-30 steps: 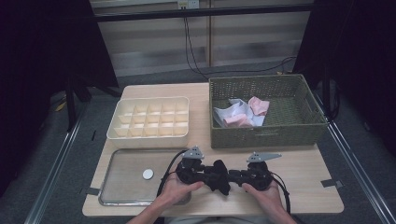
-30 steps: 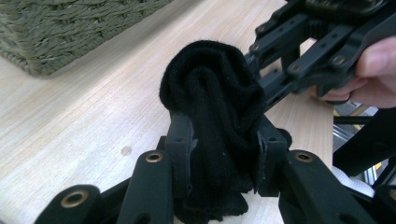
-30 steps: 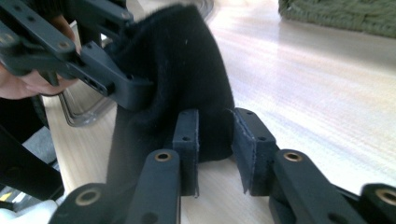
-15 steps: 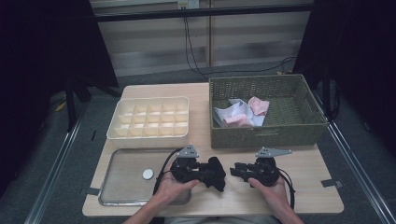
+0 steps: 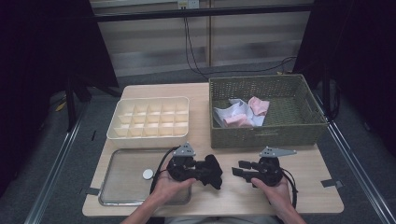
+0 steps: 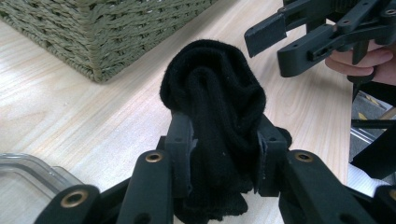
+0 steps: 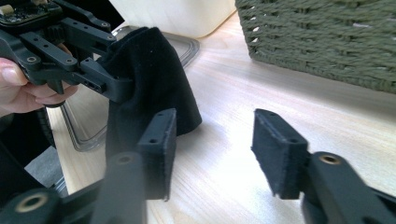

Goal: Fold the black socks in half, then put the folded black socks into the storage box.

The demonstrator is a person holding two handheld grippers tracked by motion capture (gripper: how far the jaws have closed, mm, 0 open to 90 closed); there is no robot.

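**Black sock clamped in the left gripper, right gripper released beside it**

One rolled black knitted sock (image 6: pixel 212 88) is seen pinched between the two jaws of the left gripper (image 5: pixel 211 171), whose pads press on it from both sides; the bundle is held just above the front of the pale wooden table (image 5: pixel 224 198), between the two hands. The right gripper (image 5: pixel 240 171) is held just beside the sock without touching it: its jaws have just been opening, nothing is seen between them, and bare tabletop is shown in the gap in the right gripper view. Two grippers are counted, each carried in one hand, and each is topped by one grey three-cornered plate.

One green woven rectangular basket (image 5: pixel 266 133) is set at the far right of the table; inside it, pink and white folded cloth pieces (image 5: pixel 243 114) are piled, at least three, though an exact count cannot be made. One cream plastic organiser box (image 5: pixel 149 119) with many small square compartments is placed at the far left, and all visible compartments are seen empty. One clear shallow rectangular tray (image 5: pixel 123 175) is laid in front of that box, and one small white round disc (image 5: pixel 147 174) is found in it. No brand, label or readable writing is made out on any item.
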